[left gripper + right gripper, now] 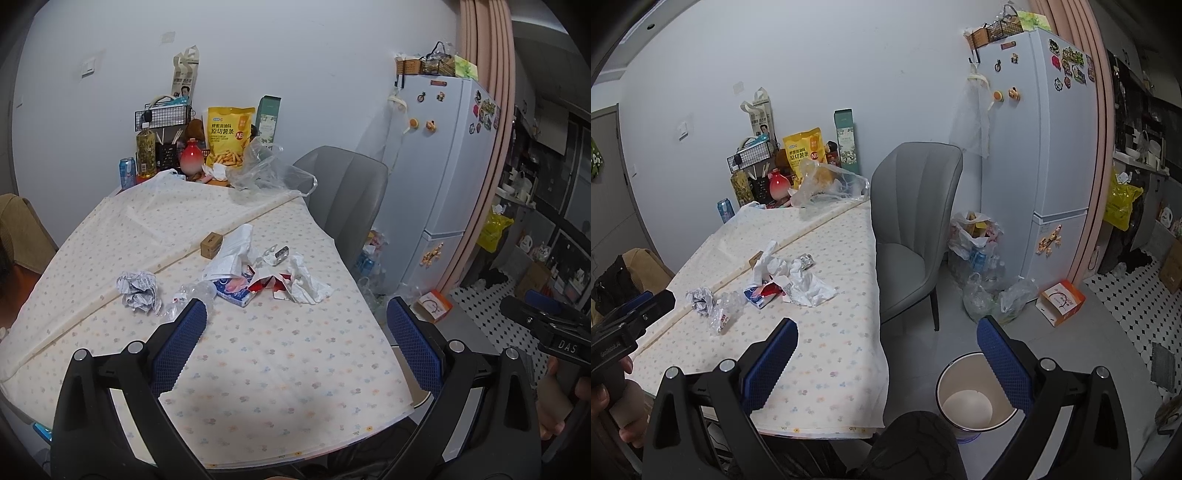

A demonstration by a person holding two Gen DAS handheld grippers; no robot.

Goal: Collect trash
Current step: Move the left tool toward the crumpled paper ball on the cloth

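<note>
Since nothing is picked up yet, handling notes:
trash: loose pile mid-table (258, 369), near the right edge; bin (975, 397) on floor beside the table corner, looks empty.
paper ball (138, 291): light, crushable, springy; pinch across its middle.
tissues (308, 282): soft, limp; grab a bunched fold.
clear plastic (192, 295): slippery, likely deforms; squeeze at a crease.
wrappers (240, 288): thin, flat; take a raised edge.
left gripper (295, 328): jaws wide apart, holding nothing, short of the pile.
right gripper (886, 347): jaws wide apart, holding nothing, between table edge and bin.
</note>
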